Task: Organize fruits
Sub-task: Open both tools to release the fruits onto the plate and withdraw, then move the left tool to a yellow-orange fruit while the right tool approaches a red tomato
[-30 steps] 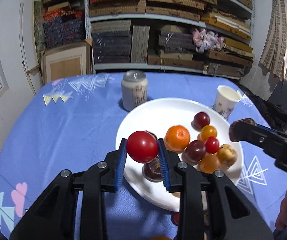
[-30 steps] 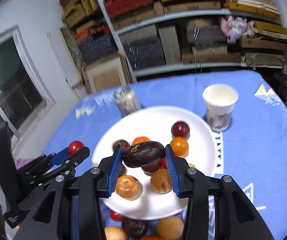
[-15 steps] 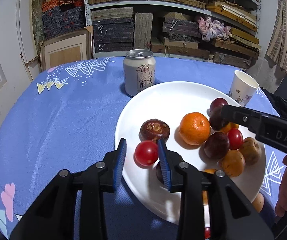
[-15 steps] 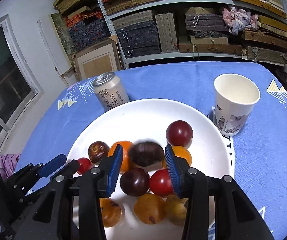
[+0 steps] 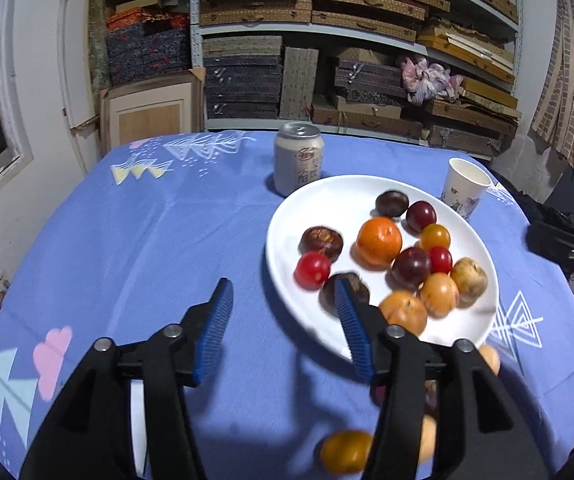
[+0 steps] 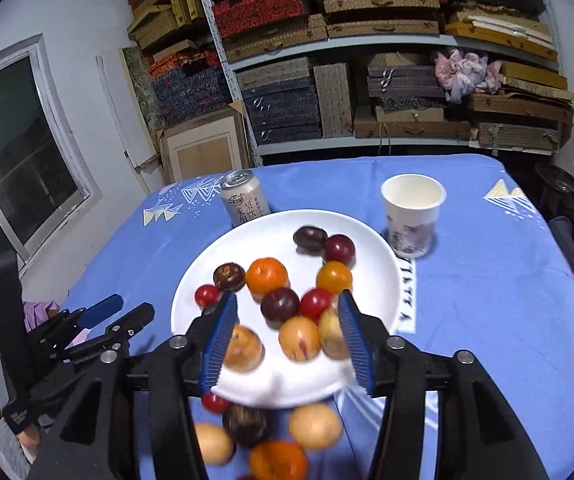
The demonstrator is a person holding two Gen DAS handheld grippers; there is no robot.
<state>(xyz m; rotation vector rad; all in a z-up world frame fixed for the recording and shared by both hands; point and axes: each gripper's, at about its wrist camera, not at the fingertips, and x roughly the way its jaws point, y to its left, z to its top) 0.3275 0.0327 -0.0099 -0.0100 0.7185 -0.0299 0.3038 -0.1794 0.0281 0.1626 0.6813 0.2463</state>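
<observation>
Jaws of left gripper (image 5: 283, 320) and right gripper (image 6: 287, 340) are opening, nothing clamped between them. Fruit lies on the white plate (image 6: 371, 248) (red tomato (image 5: 312, 269) near its left rim); more fruits (image 6: 315, 426) rest on the blue cloth (image 5: 147, 240) beside it.

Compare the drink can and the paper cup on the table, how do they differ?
The can has a closed metal top; the paper cup is open. The can touches the plate's far-left rim; the cup stands apart at its far right. The can is straight-sided; the cup tapers downward. Both stand upright with printed sides.
</observation>
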